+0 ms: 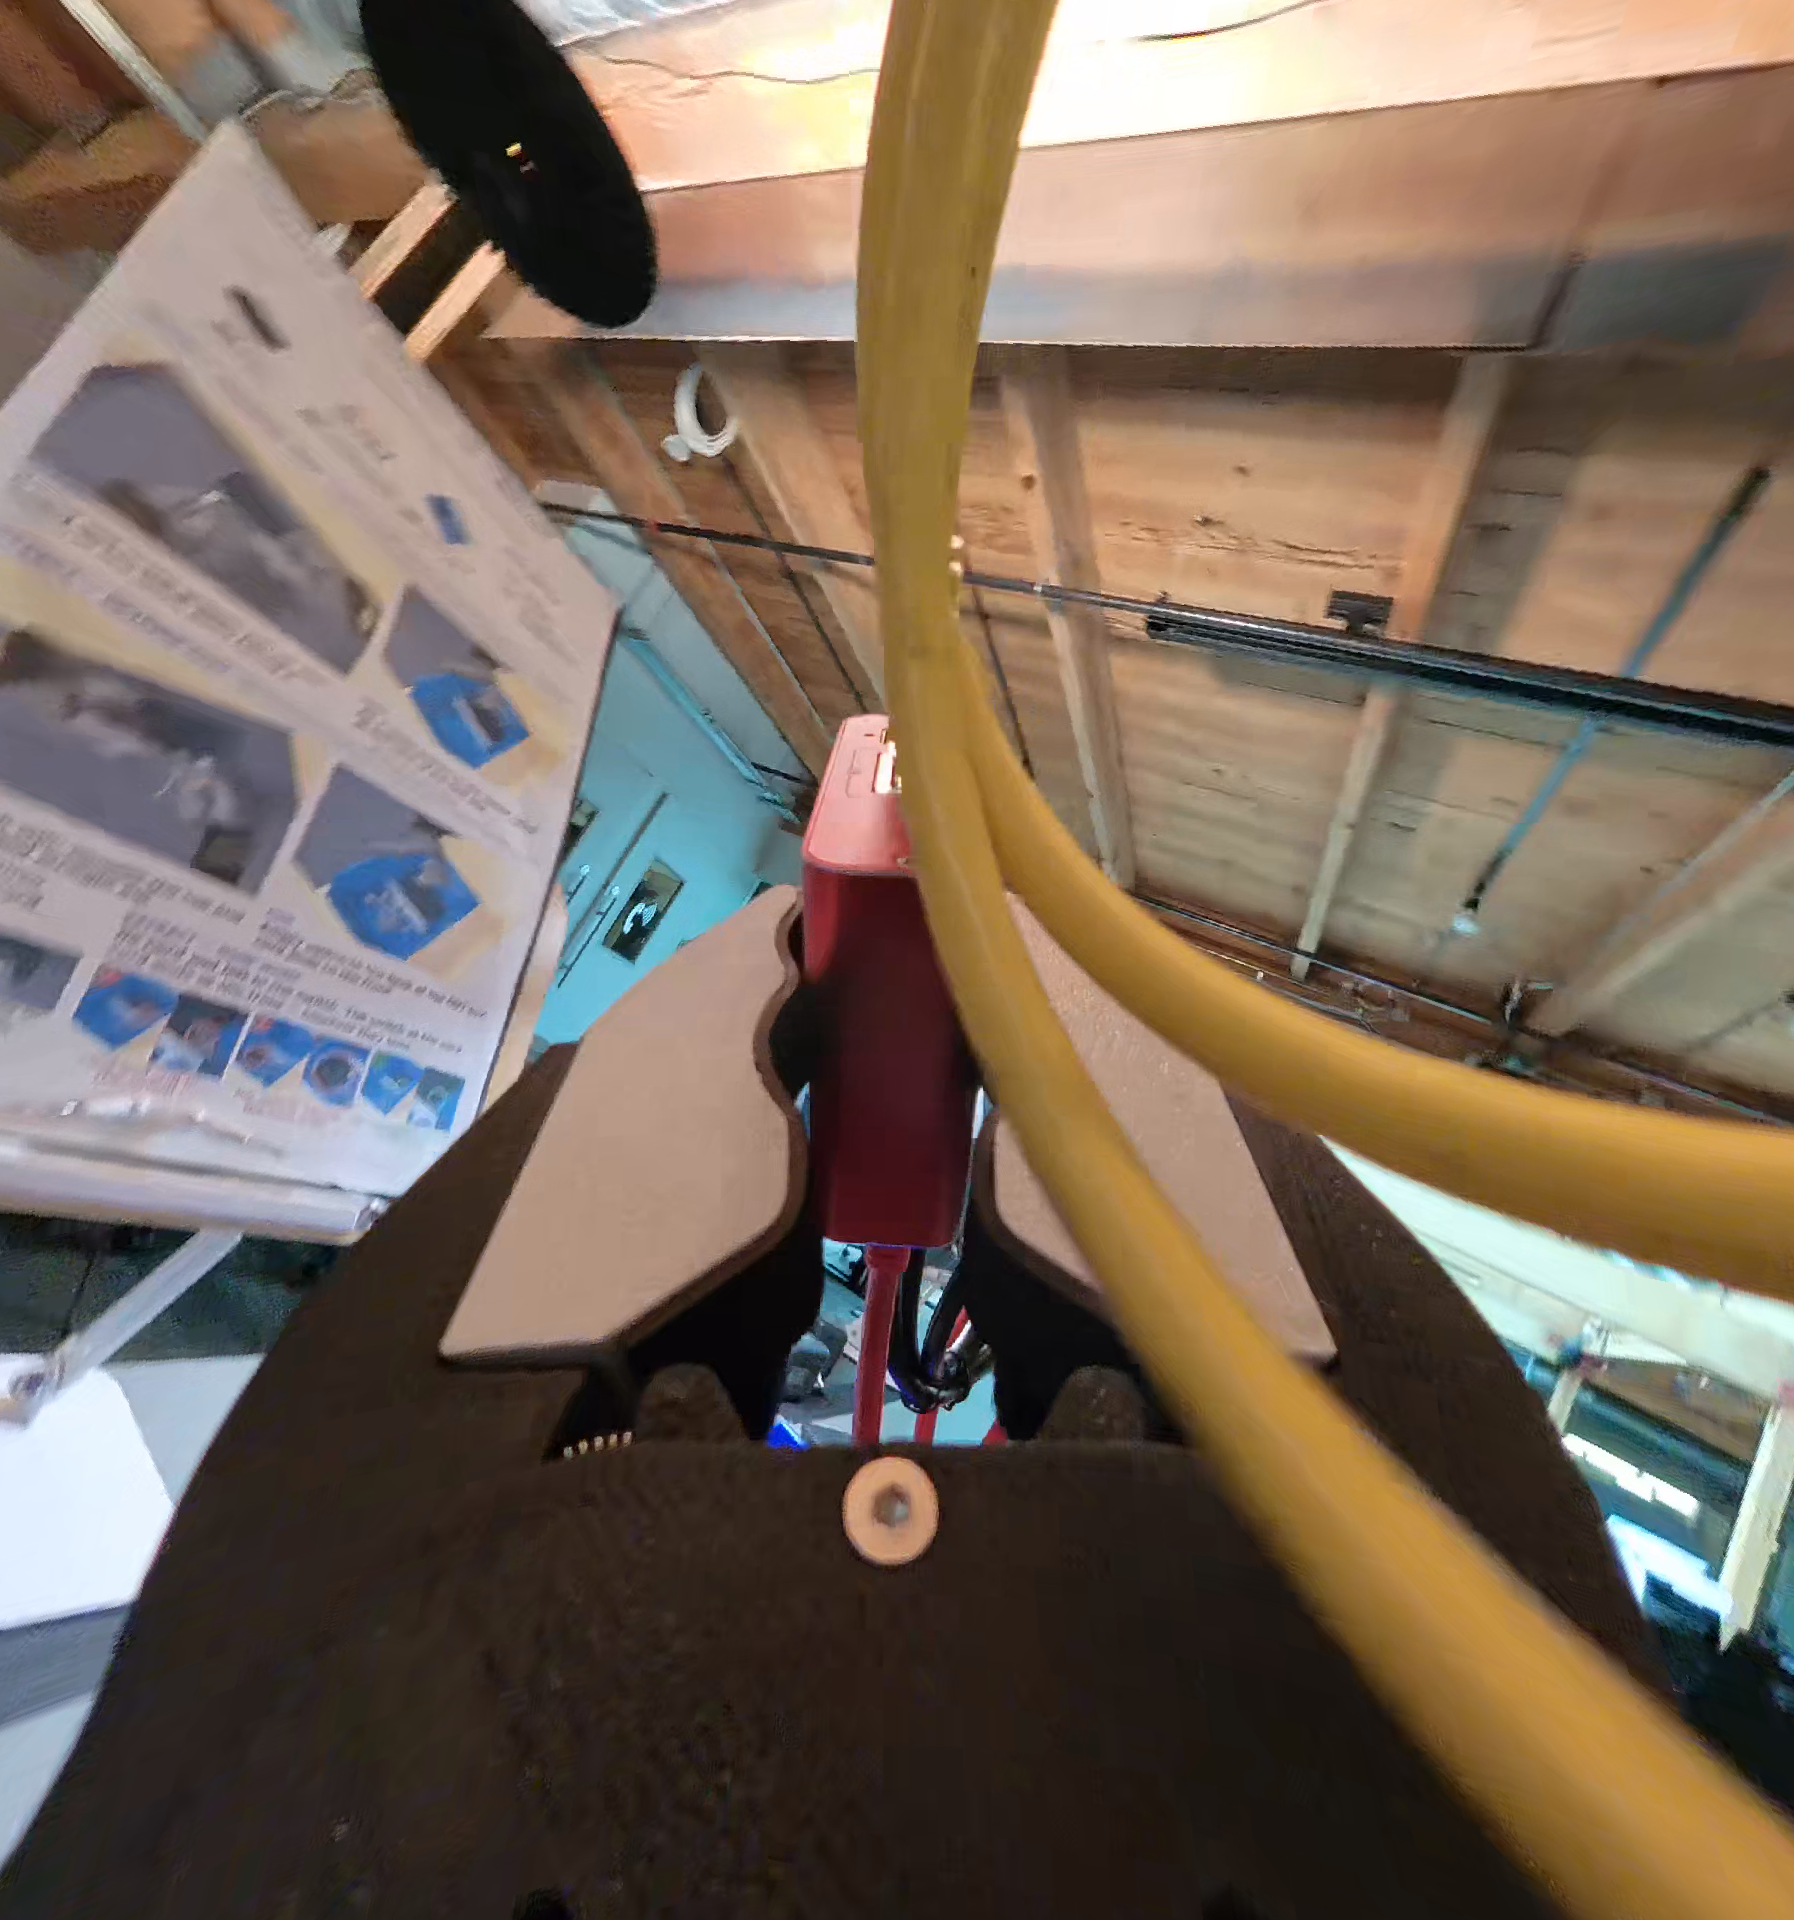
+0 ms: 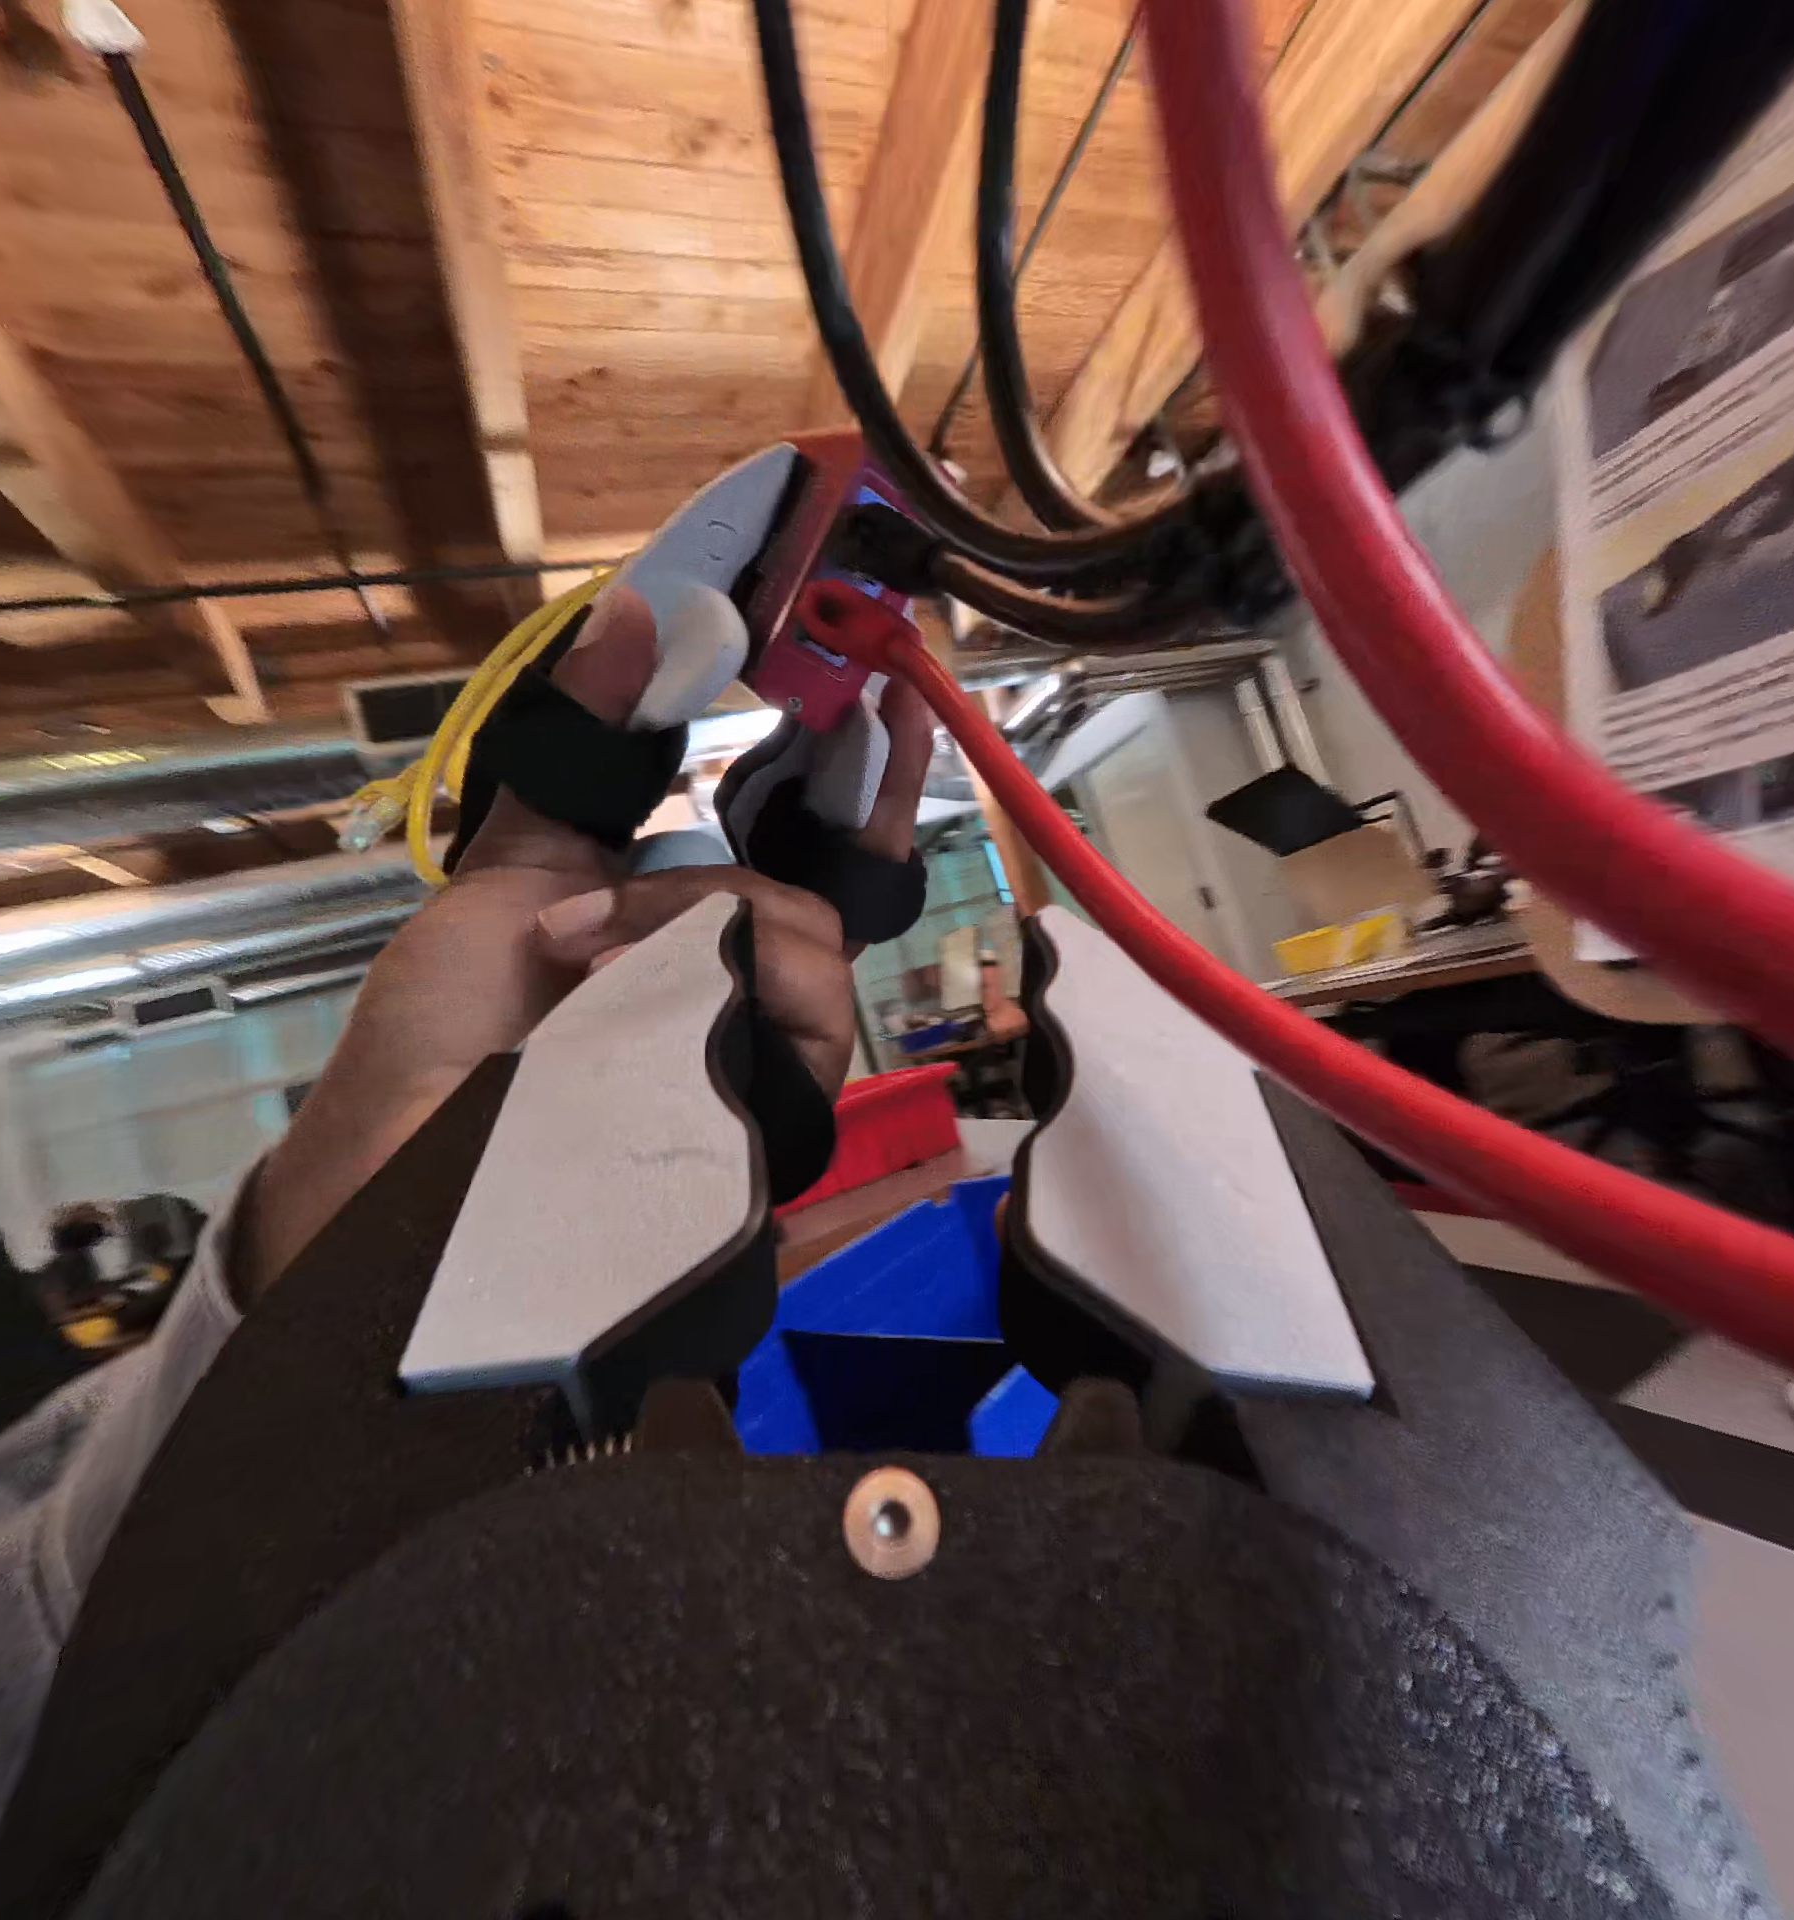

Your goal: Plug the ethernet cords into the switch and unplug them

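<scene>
The red switch [image 1: 877,1039] is clamped between the two fingers of the left gripper [image 1: 888,966] and is held up toward a wooden ceiling [image 1: 1288,499]. Two yellow cords [image 1: 934,416] are draped across the left wrist view in front of the switch; whether either is seated in a port cannot be told there. In the right wrist view the switch [image 2: 820,644] is seen farther off, gripped by the left gripper [image 2: 768,665], which is worked by a person's hand [image 2: 581,935]. A red cord [image 2: 1184,997] is plugged into the near face of the switch, and black cords [image 2: 872,343] are run from the same face. A loose yellow plug [image 2: 368,821] is left hanging beside the hand. The right gripper [image 2: 888,1049] is released, with its jaws spread apart and nothing between them; a blue bin [image 2: 893,1320] is visible through the gap. A printed poster [image 1: 197,727] is mounted at the left.
</scene>
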### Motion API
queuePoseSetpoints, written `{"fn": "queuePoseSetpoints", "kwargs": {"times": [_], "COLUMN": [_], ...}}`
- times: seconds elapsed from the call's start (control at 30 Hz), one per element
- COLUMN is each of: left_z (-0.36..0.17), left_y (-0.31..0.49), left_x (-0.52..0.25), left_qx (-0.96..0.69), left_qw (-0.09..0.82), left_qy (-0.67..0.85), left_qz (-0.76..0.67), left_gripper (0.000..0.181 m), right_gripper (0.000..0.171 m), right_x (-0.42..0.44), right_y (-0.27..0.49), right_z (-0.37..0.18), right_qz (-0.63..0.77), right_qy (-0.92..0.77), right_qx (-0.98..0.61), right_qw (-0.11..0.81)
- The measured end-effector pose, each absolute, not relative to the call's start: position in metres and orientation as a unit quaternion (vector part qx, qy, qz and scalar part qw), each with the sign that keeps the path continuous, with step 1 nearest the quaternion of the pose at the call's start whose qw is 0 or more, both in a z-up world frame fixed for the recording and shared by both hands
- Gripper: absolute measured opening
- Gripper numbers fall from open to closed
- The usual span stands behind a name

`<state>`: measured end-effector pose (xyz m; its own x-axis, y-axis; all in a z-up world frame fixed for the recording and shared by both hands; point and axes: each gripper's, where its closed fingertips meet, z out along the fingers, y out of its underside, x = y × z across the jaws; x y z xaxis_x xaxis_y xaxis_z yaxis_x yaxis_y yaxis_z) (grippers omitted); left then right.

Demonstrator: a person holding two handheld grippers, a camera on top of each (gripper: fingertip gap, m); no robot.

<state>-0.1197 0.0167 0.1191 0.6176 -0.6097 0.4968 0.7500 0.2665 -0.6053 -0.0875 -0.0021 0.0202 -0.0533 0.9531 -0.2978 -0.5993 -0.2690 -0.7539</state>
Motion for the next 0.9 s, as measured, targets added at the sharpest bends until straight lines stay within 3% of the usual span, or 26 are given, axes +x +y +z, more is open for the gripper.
{"fn": "queuePoseSetpoints", "kwargs": {"times": [0.1, 0.27, 0.4, 0.43, 0.5, 0.73, 0.9], "left_z": [0.103, 0.077, 0.061, 0.06, 0.059, 0.04, 0.015], "left_y": [0.026, 0.026, 0.022, 0.02, 0.015, -0.008, -0.037], "left_x": [-0.132, -0.112, -0.085, -0.078, -0.065, -0.035, -0.009], "left_qx": [-0.446, -0.467, -0.488, -0.495, -0.509, -0.563, -0.552], "left_qw": [0.772, 0.739, 0.717, 0.712, 0.708, 0.693, 0.65], "left_qy": [-0.111, -0.104, -0.067, -0.047, 0.001, 0.224, 0.406], "left_qz": [-0.44, -0.474, -0.494, -0.496, -0.489, -0.39, -0.327], "left_gripper": [0.031, 0.03, 0.029, 0.029, 0.029, 0.044, 0.046], "right_gripper": [0.05, 0.057, 0.026, 0.015, 0.012, 0.008, 0.009], "right_x": [-0.088, -0.078, -0.057, -0.054, -0.046, -0.022, 0.002], "right_y": [-0.006, 0.0, 0.009, 0.015, 0.013, 0.003, 0.002], "right_z": [0.005, 0.018, 0.036, 0.036, 0.042, 0.044, 0.049], "right_qz": [0.657, 0.724, 0.763, 0.763, 0.779, 0.781, 0.814], "right_qy": [-0.264, -0.254, -0.229, -0.23, -0.255, -0.348, -0.362], "right_qx": [-0.415, -0.417, -0.404, -0.419, -0.416, -0.452, -0.399], "right_qw": [0.571, 0.487, 0.449, 0.436, 0.393, 0.253, 0.216]}}
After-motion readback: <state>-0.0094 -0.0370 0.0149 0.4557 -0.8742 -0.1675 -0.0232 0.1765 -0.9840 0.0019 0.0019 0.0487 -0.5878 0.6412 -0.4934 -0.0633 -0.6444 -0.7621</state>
